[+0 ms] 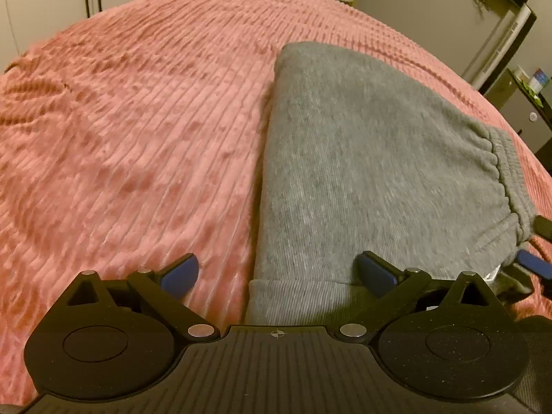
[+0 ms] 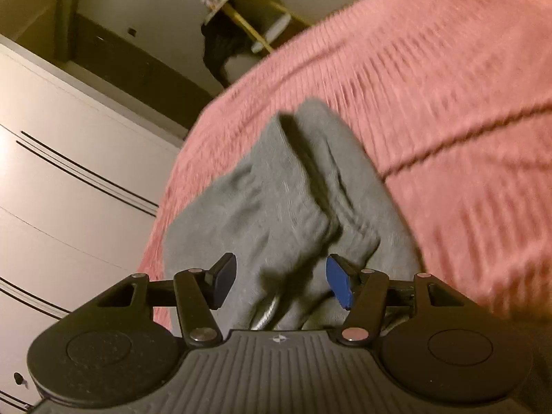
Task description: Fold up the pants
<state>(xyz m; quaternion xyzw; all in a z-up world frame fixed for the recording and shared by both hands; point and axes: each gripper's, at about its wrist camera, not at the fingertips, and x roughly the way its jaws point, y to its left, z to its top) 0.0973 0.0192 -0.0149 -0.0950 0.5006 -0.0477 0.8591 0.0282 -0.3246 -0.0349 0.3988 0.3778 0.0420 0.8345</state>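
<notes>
Grey sweatpants point(image 1: 362, 172) lie folded into a compact stack on a pink ribbed bedspread point(image 1: 138, 138), with the elastic waistband point(image 1: 500, 179) at the right end. My left gripper point(image 1: 277, 272) hovers wide open over the stack's near edge, one finger above the bedspread and the other above the grey cloth, holding nothing. The right gripper point(image 1: 538, 245) shows at the waistband corner. In the right wrist view the pants point(image 2: 276, 200) look bunched and blurred. My right gripper point(image 2: 281, 283) stands open around a fold of them, and its pads do not press on the cloth.
The pink bedspread point(image 2: 448, 103) covers the whole bed. White drawers point(image 2: 69, 189) stand beyond the bed's edge, and a yellow-framed shelf point(image 2: 248, 24) with small items stands at the wall. A dark stand point(image 1: 517, 96) with small things on it is past the bed's right side.
</notes>
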